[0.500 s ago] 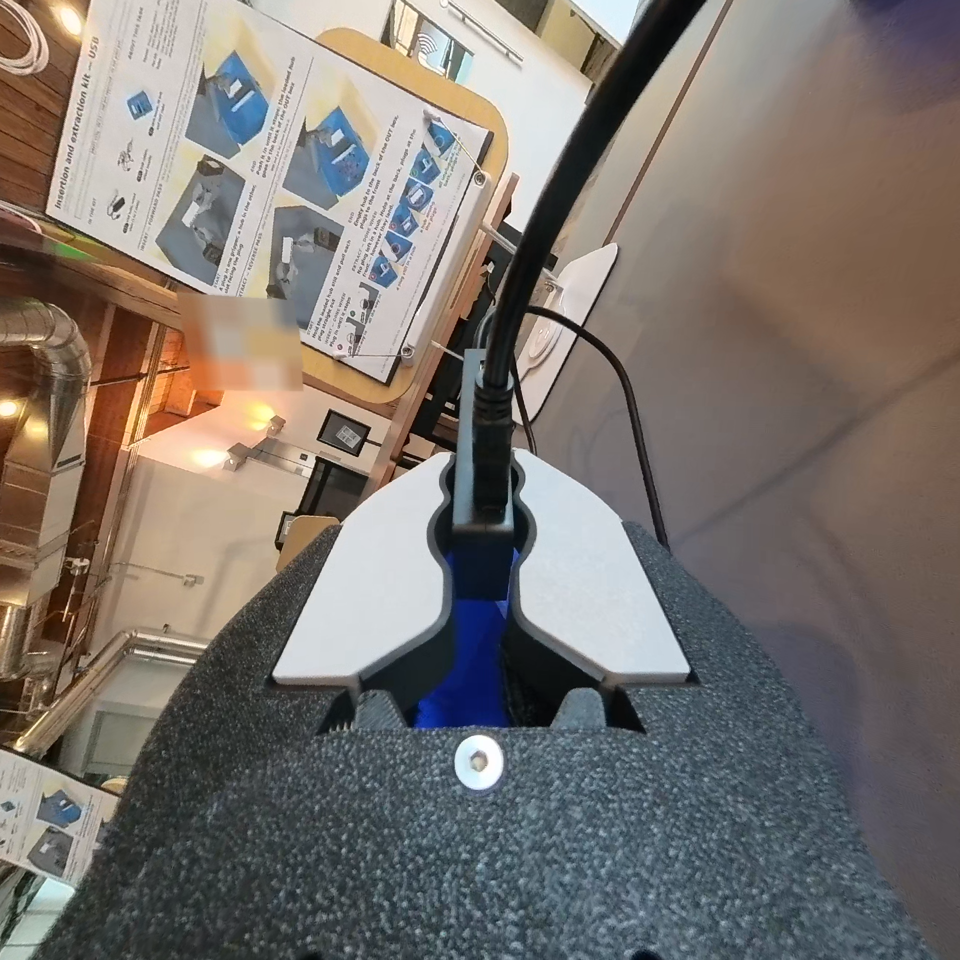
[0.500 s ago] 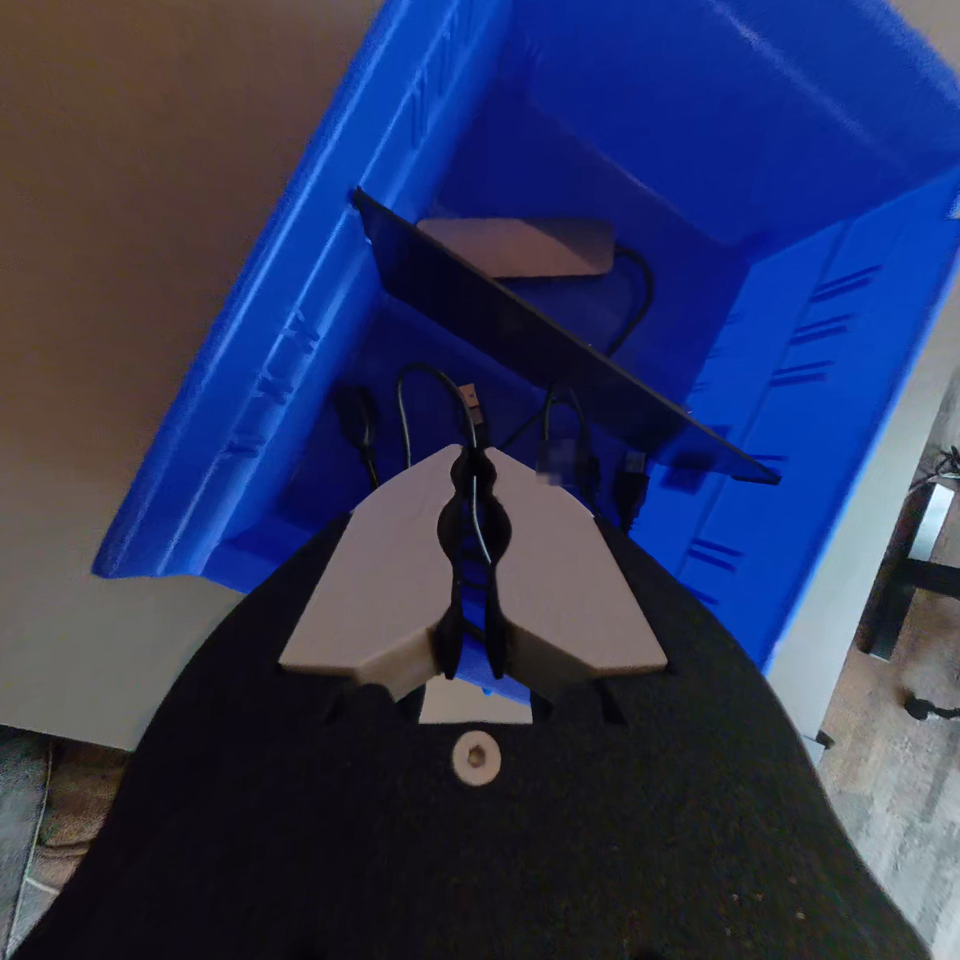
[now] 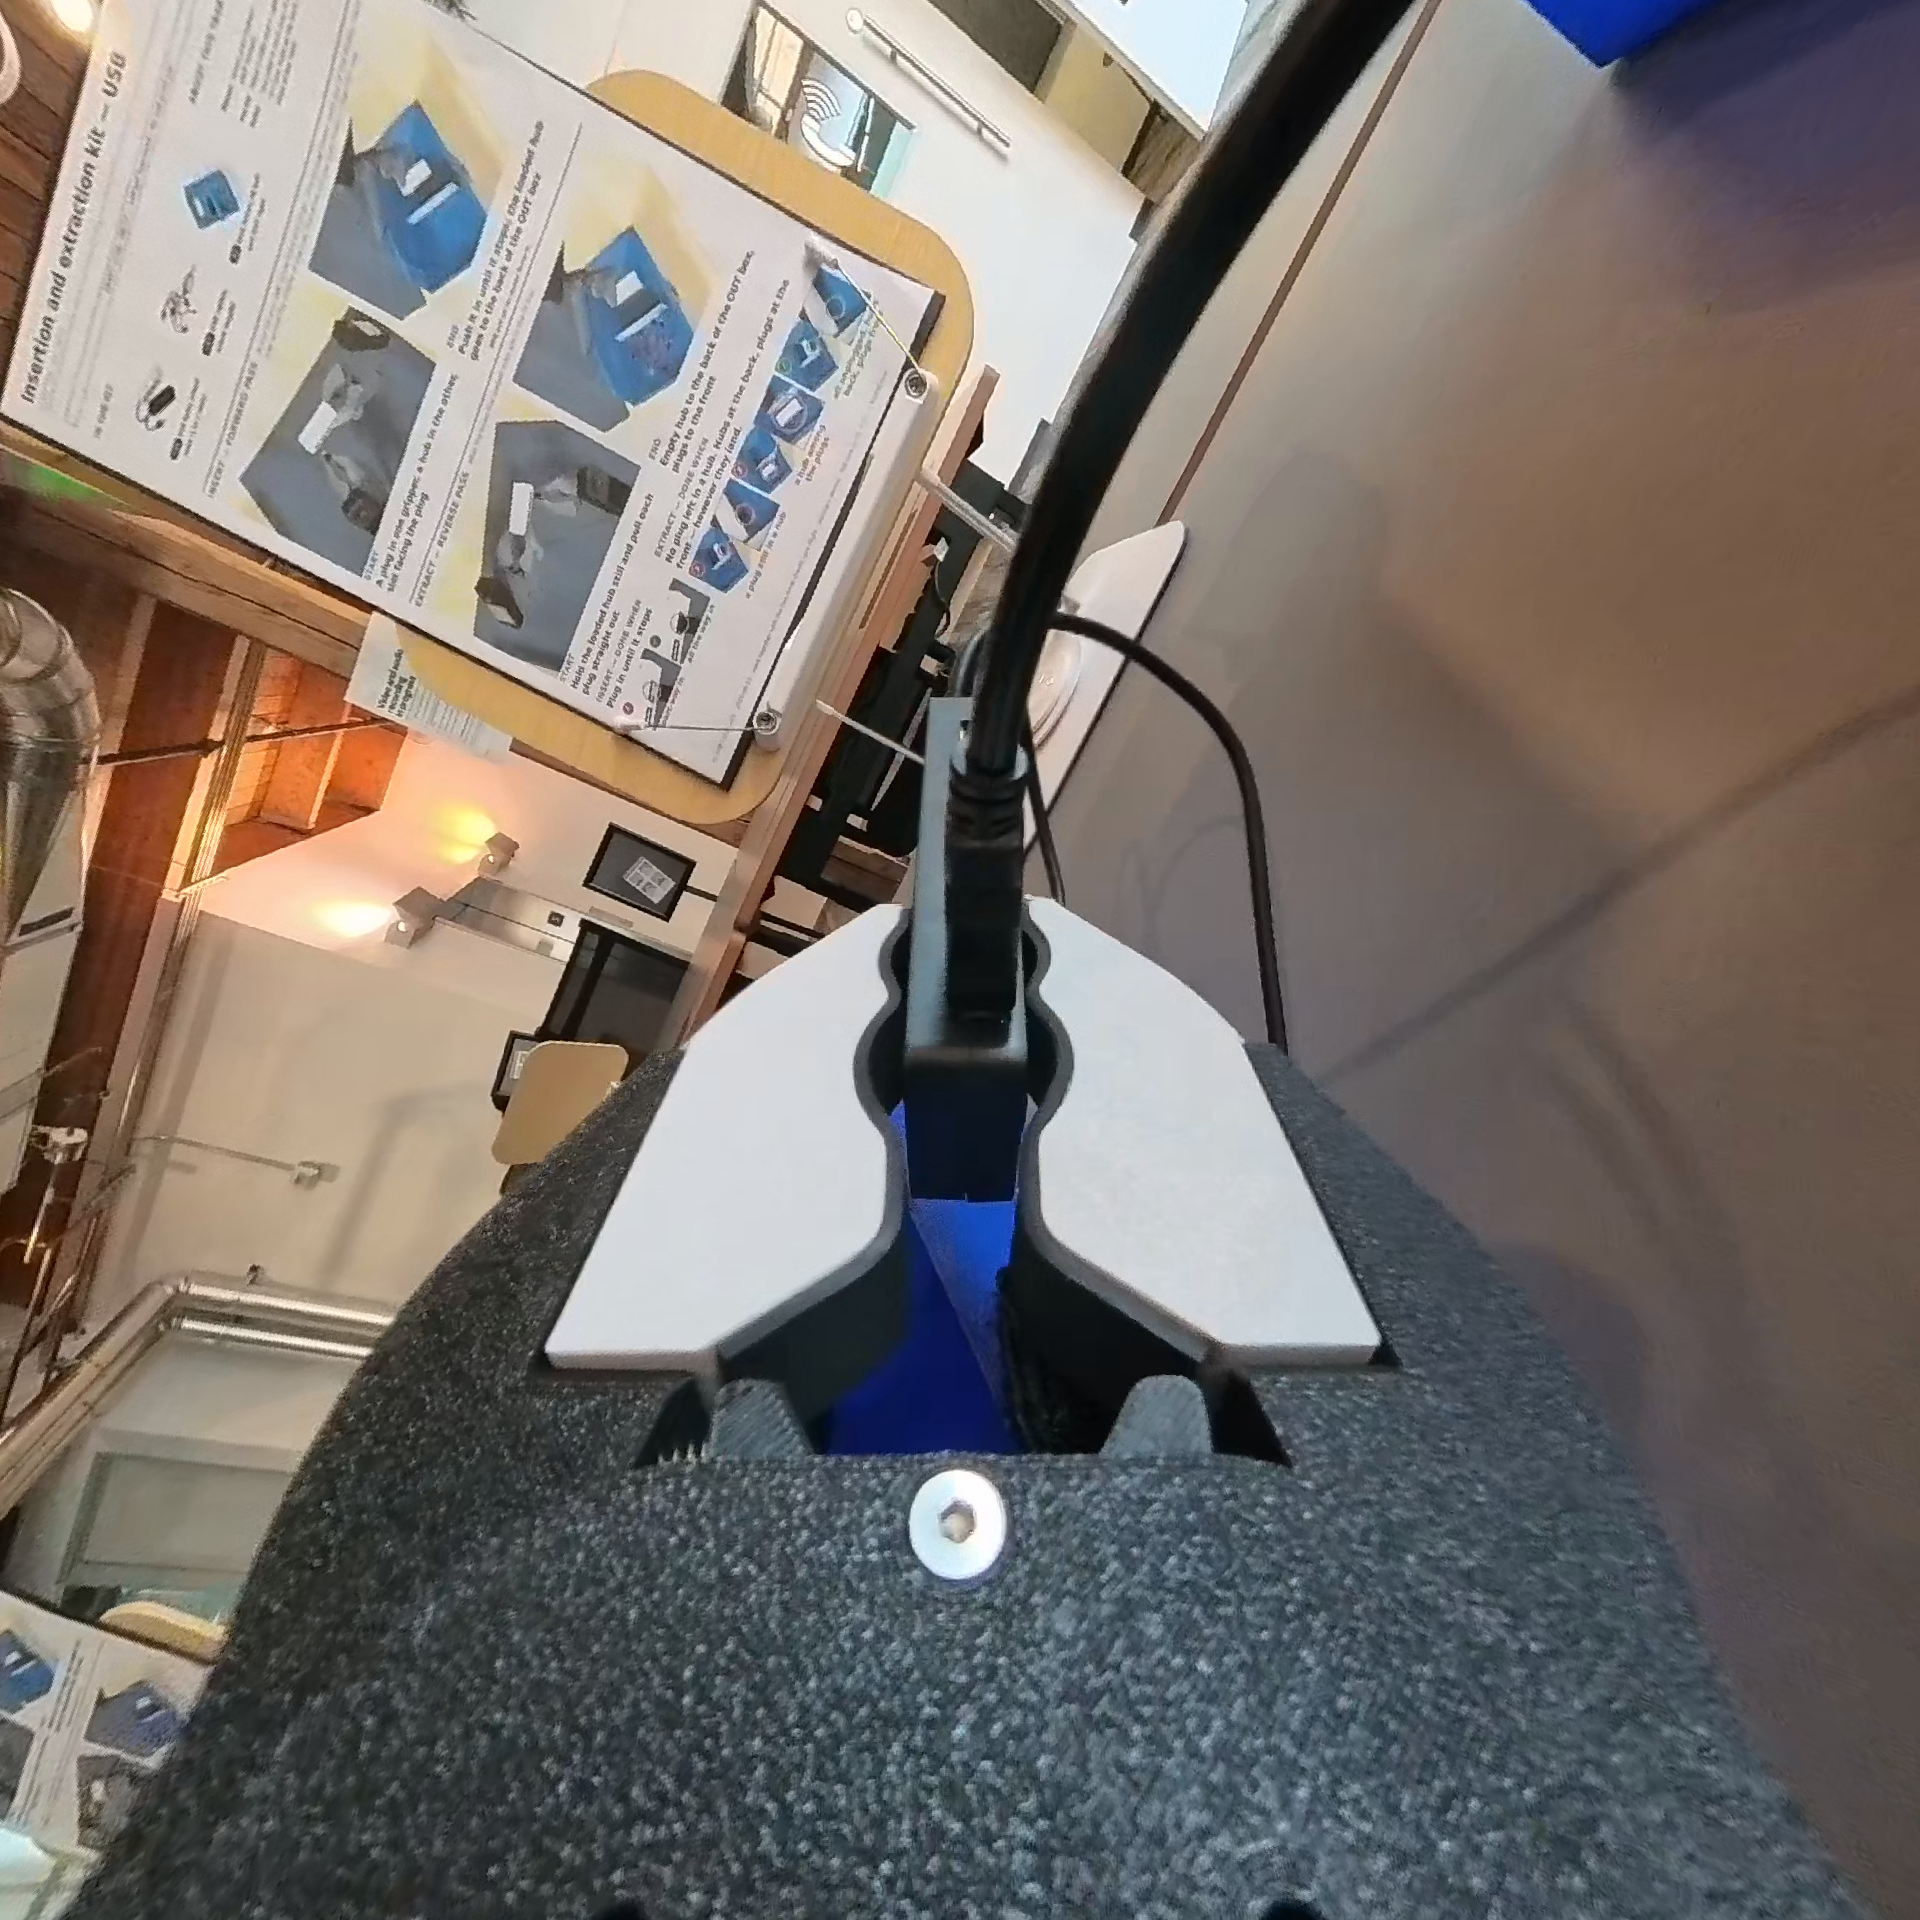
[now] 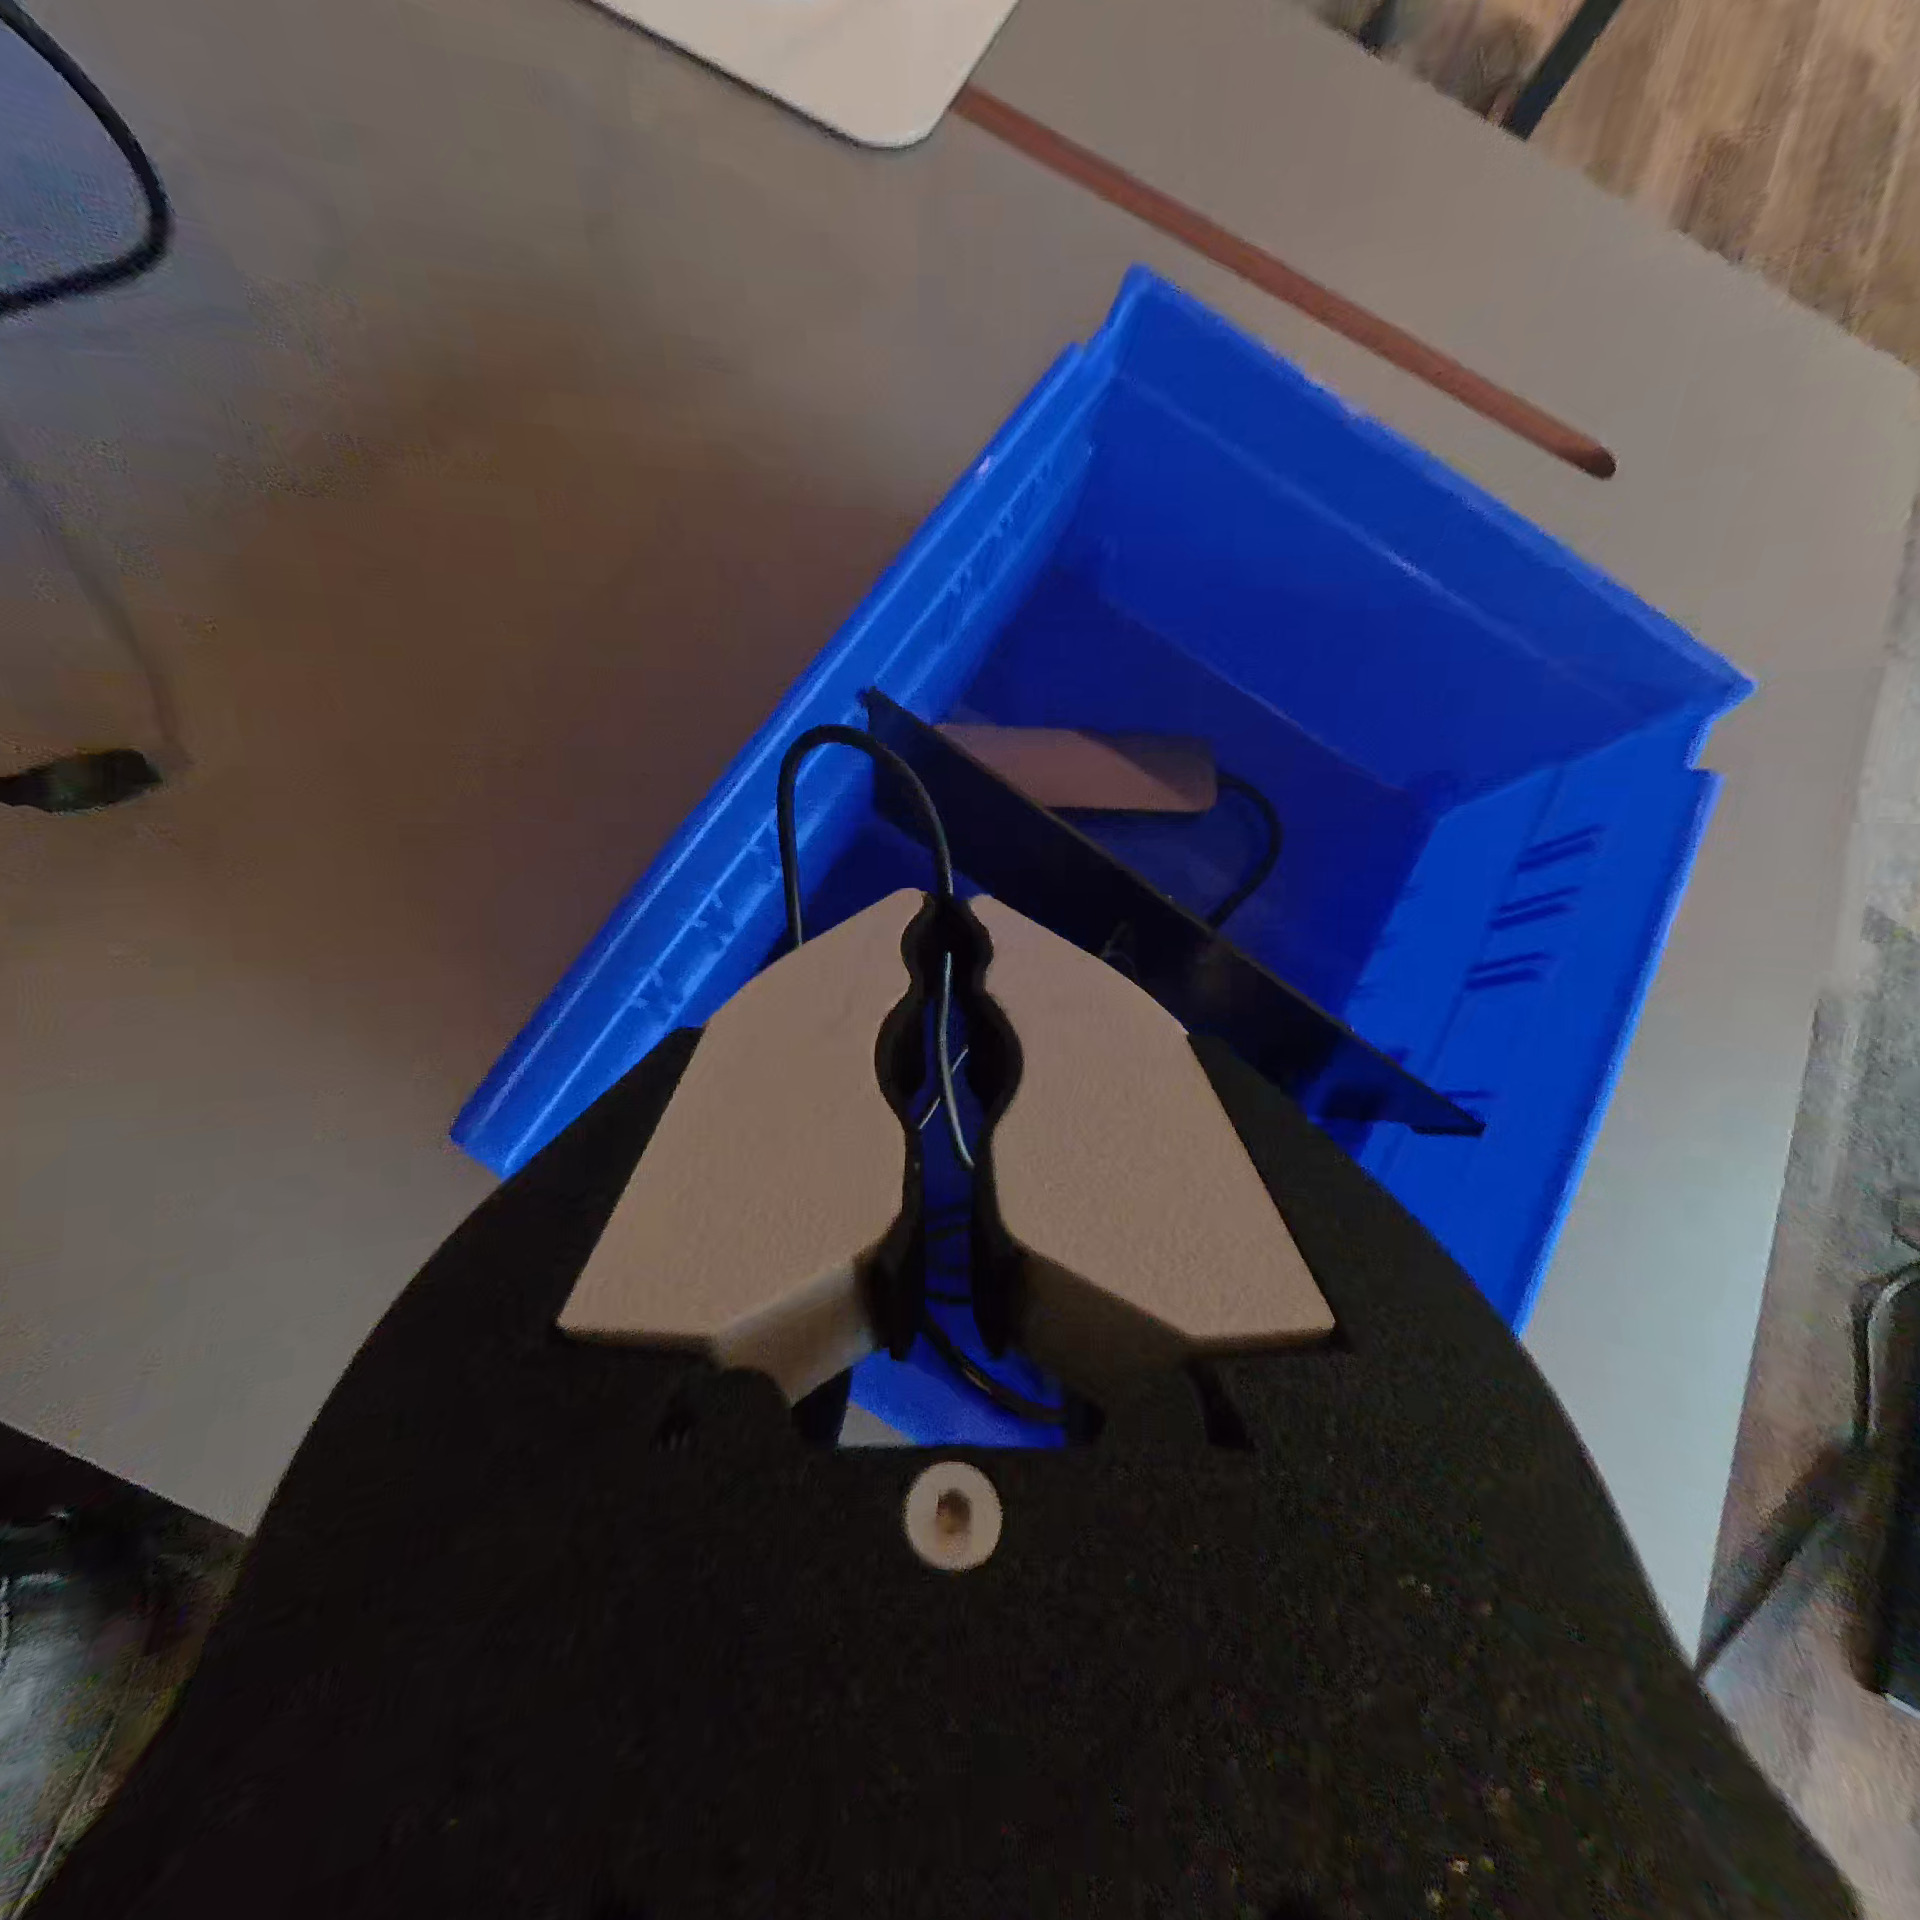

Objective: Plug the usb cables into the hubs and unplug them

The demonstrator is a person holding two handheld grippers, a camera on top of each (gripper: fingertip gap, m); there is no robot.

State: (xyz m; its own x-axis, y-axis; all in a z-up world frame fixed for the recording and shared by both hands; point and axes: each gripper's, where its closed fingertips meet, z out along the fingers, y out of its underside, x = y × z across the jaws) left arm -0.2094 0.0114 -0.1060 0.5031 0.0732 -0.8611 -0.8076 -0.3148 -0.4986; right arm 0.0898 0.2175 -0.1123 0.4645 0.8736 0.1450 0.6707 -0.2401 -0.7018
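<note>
Our left tongs (image 3: 961, 997) are tipped steeply upward, grey fingers (image 3: 748, 1143) pinched on a flat dark hub (image 3: 961, 1039) held edge-on. Our right tongs (image 4: 945, 935) look down from above — fingers (image 4: 769, 1122) nearly meeting, clamped on a thin black cable (image 4: 951, 1049) — tips angled forward.

Black hub (image 3: 961, 997) upright, cable (image 3: 1091, 436) plugged in

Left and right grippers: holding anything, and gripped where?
Left gripper is shut on the dark hub, clamped across its narrow body, thick black cable plugged in. Right gripper is shut on a thin black usb cable; whether plug or cord cannot be told.
</note>
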